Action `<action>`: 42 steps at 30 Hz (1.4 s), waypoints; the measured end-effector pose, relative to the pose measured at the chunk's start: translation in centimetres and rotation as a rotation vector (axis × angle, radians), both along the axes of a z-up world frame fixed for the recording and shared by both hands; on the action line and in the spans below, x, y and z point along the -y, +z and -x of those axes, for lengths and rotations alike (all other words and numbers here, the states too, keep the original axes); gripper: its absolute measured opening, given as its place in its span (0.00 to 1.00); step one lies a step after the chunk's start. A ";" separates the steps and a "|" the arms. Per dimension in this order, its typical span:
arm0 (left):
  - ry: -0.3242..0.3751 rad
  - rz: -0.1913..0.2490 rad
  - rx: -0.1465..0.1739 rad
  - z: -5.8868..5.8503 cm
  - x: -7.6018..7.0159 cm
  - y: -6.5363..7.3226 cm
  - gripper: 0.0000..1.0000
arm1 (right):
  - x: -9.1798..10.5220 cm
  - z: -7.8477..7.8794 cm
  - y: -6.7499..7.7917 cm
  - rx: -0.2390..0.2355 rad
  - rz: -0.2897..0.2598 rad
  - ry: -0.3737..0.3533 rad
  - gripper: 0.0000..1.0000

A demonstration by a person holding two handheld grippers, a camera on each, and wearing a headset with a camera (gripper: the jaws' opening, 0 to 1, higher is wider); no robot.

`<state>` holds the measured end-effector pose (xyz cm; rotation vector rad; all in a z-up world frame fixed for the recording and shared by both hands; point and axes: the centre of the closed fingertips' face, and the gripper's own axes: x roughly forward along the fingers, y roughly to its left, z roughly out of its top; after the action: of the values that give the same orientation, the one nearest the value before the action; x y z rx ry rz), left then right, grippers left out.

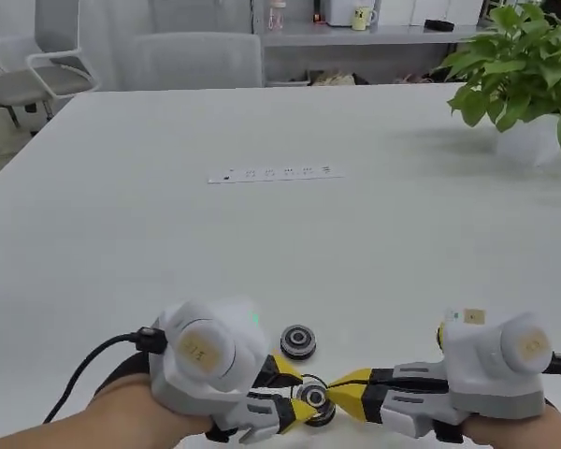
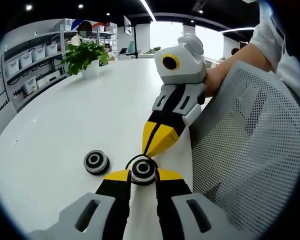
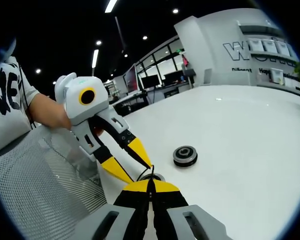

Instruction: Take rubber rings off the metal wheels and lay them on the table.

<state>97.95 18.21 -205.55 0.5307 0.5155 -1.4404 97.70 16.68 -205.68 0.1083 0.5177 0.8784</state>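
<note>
The head view looks forward and down over the white tabletop (image 1: 280, 234) from its near edge, with the left claw (image 1: 304, 404) and right claw (image 1: 333, 383) close below at 6 o'clock. Each gripper view rides low, facing the other claw: at 12 o'clock in the left gripper view, 10 o'clock in the right. All three share the clamped wheel (image 1: 314, 398) in the left claw, the rubber ring (image 2: 131, 160) the right pinches, and the loose wheel (image 1: 298, 341).

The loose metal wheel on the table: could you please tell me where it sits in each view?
Head view: loose wheel lower centre, just above the gripped wheel.
Left gripper view: lower left, left of the gripped wheel.
Right gripper view: right of centre, up-right of the gripped wheel.
Shared landmark: the gripped wheel between the jaw tips.
</note>
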 end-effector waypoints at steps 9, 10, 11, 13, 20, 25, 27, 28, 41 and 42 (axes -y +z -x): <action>0.022 0.023 -0.006 0.2 -1.3 1.6 0.23 | -0.2 0.0 0.9 0.013 -0.011 0.004 0.00; 0.024 0.027 -0.007 0.2 -1.4 1.8 0.24 | -0.2 0.0 1.0 0.015 -0.012 0.005 0.00; 0.029 0.034 -0.006 0.2 -1.5 2.1 0.25 | -0.2 0.0 1.1 0.016 -0.012 0.007 0.00; 0.036 0.045 -0.006 0.1 -1.7 2.5 0.28 | -0.3 0.0 1.3 0.019 -0.012 0.010 0.00; 0.060 0.065 -0.006 0.0 -3.0 3.8 0.35 | -0.5 -0.3 2.0 0.029 -0.017 0.021 0.00; 0.088 0.074 -0.002 -0.4 -4.1 4.3 0.36 | -0.7 -0.6 2.5 0.035 -0.018 0.031 0.00; 0.098 0.084 -0.009 -0.5 -4.4 4.5 0.38 | -0.8 -0.7 2.7 0.039 -0.020 0.034 0.00; 0.102 0.091 -0.011 -0.5 -4.6 4.7 0.40 | -0.9 -0.8 2.8 0.038 -0.020 0.035 0.00; 0.147 0.123 -0.014 -0.9 -6.2 5.8 0.51 | -1.4 -1.3 3.1 0.046 -0.010 0.063 0.00; 0.151 0.125 -0.016 -0.9 -6.3 5.8 0.52 | -1.4 -1.3 3.1 0.044 -0.009 0.064 0.00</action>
<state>98.85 24.51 -199.75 0.3735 0.4649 -1.3234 99.03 18.11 -202.61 0.0805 0.4778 0.9441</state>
